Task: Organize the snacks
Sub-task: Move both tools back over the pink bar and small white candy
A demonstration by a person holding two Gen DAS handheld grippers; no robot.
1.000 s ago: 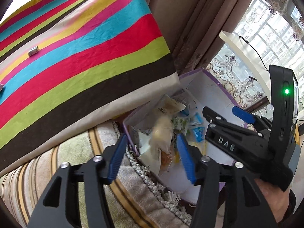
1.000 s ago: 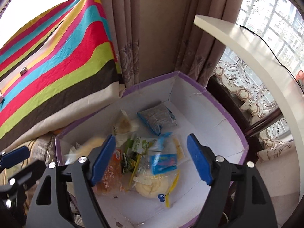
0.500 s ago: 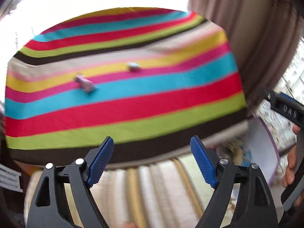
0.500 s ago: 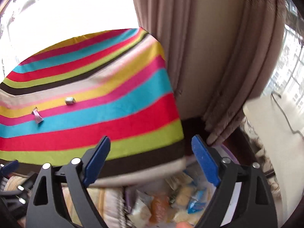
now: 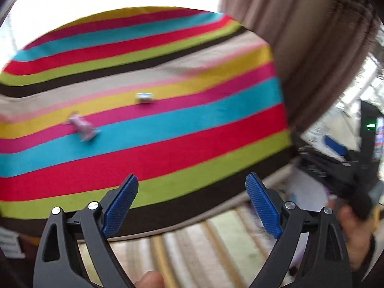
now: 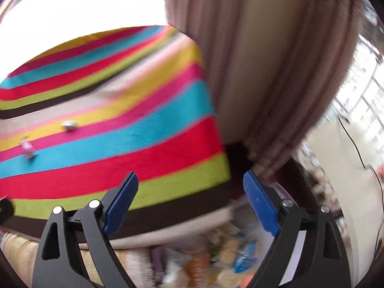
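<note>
My left gripper is open and empty, held in front of the striped tablecloth. A small silver-wrapped snack and a pink-wrapped snack lie on the cloth, well ahead of it. My right gripper is open and empty. The silver snack and pink snack lie far to its left. Blurred snack packets in the purple-edged box show below the right gripper. The right gripper also shows in the left wrist view, at the right.
Beige curtains hang to the right of the table. A striped, fringed cushion lies below the table edge. A white shelf with a black cable and a window are at the far right.
Both grippers have swung up and left, away from the box toward the striped table. A snack dropped from the left gripper into the box a second ago. Both views are motion-blurred.
</note>
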